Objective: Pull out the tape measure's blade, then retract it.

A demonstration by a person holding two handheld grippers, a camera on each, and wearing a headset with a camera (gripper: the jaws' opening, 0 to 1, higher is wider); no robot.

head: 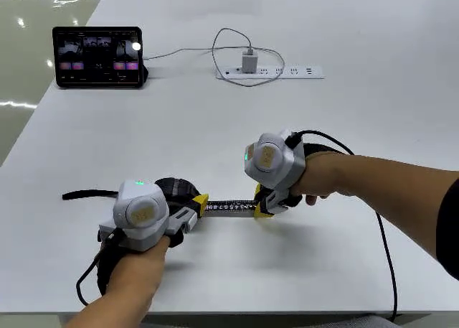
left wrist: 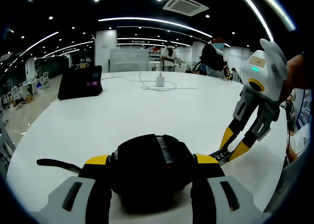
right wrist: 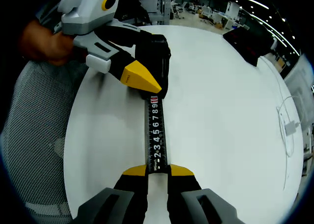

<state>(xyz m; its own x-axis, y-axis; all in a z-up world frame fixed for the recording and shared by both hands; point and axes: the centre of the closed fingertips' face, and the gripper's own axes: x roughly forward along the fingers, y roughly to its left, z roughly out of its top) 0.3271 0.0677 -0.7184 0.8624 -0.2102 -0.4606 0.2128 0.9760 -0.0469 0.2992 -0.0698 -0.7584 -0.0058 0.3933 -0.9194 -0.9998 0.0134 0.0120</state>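
The tape measure [head: 172, 189] lies low on the white table [head: 337, 263], at about 7 o'clock from the table's middle in the head view, with its black strap [head: 86, 194] trailing off toward 9 o'clock. My left gripper [left wrist: 152, 159] has its two jaws closed against opposite sides of the black case. I judge that this pins the body to the table so it cannot slide along when the other end is drawn. The blade [right wrist: 156, 136] runs out of the case toward 3 o'clock, with only a short numbered length showing. My right gripper [right wrist: 157, 171] pinches the free end of it between nearly closed yellow tips. That lets me pull straight along the blade's own line, so the strip stays flat instead of kinking. I take it the pull-out is barely begun and the retraction is yet to come.

The tabletop is smooth, matte and mostly bare. A tablet [head: 98, 57] stands at 10 o'clock and a power strip [head: 287, 72] with a plugged-in charger [head: 249, 61] sits at 12 o'clock. Around it is an open office with strip lights on the ceiling and people standing far off.
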